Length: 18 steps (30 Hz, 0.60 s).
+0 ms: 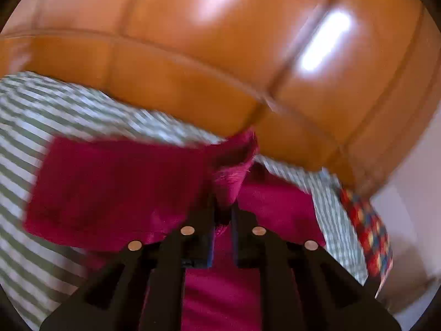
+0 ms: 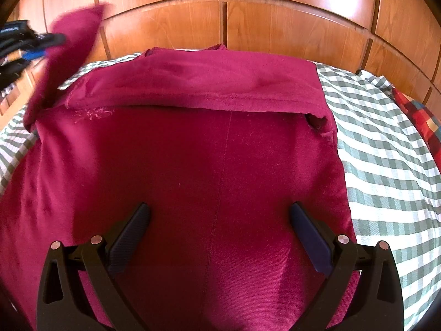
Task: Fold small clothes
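A crimson velvety garment [image 2: 193, 165] lies spread across the bed's green-and-white checked sheet [image 2: 386, 165], its far edge folded back toward the glossy wooden panelled headboard [image 2: 275, 22]. The left gripper [image 1: 223, 207] has its fingers clamped on a bunched fold of that garment, raised at about ten o'clock in the right wrist view. The right gripper [image 2: 220, 212] hovers over the cloth's middle, fingers spread wide, gripping nothing. A multicoloured patterned fabric [image 2: 419, 115] shows at three o'clock.

Both wrist views: close, downward, garment [image 2: 193, 165] shared.
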{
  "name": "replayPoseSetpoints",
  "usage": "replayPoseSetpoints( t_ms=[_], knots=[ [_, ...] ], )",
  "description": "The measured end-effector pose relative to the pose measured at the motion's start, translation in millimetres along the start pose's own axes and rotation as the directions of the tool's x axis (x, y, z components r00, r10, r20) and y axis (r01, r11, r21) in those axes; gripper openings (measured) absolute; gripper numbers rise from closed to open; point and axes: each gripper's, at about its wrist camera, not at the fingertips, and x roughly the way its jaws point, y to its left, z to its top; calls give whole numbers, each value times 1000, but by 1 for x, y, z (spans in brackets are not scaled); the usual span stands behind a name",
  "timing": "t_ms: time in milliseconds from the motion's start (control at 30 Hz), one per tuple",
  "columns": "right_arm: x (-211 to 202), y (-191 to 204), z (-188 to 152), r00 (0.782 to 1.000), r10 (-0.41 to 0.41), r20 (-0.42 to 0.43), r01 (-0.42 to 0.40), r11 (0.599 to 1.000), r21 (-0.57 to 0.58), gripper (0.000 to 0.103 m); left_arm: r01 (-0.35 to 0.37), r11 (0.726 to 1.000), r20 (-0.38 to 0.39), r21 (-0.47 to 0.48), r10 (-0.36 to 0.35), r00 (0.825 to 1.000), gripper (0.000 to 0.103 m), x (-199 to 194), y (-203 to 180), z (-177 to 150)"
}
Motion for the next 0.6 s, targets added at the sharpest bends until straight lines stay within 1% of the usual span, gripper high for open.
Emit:
replayPoseSetpoints(
  t_ms=[33, 67, 100, 133, 167, 233, 300, 367, 400, 467, 600],
  knots=[
    [0, -1, 0, 1000, 5, 1, -5, 1000, 3, 100, -14, 1000, -25, 23, 15, 1000, 16, 10, -7, -7],
    [-1, -1, 0, 1000, 8, 3, -8, 1000, 6, 100, -28, 999, -49, 46, 30, 998, 23, 19, -13, -15],
    [-1, -1, 0, 1000, 13, 4, -13, 1000, 10, 100, -40, 996, -74, 75, 46, 996, 28, 28, -18, -26],
    [-1, -2, 0, 1000, 18, 5, -18, 1000, 13, 100, -50, 994, -83, 94, 58, 995, 38, 29, -21, -34],
    [-1, -2, 0, 1000, 21, 6, -21, 1000, 16, 100, -61, 992, -83, 111, 71, 994, 44, 31, -22, -38],
    [-1, -3, 1, 1000, 27, 7, -28, 999, 21, 100, -95, 983, -65, 159, 107, 992, 51, 25, -22, -50],
    [-1, -4, 1, 1000, 30, 6, -30, 999, 24, 100, -122, 977, -49, 176, 132, 990, 52, 19, -22, -58],
    [0, -3, 1, 1000, 26, 5, -26, 999, 21, 100, -166, 969, -20, 184, 173, 985, 52, 11, -16, -64],
    [0, -3, 2, 1000, 24, 4, -24, 1000, 20, 100, -213, 959, 3, 187, 216, 976, 52, 7, -11, -68],
    [0, -2, 1, 1000, 21, 3, -21, 1000, 17, 100, -291, 942, 23, 166, 291, 956, 54, 1, 0, -72],
    [-3, -1, 3, 1000, 18, 0, -18, 1000, 16, 100, -366, 924, 26, 111, 365, 930, 55, -6, 18, -78]
  ],
)
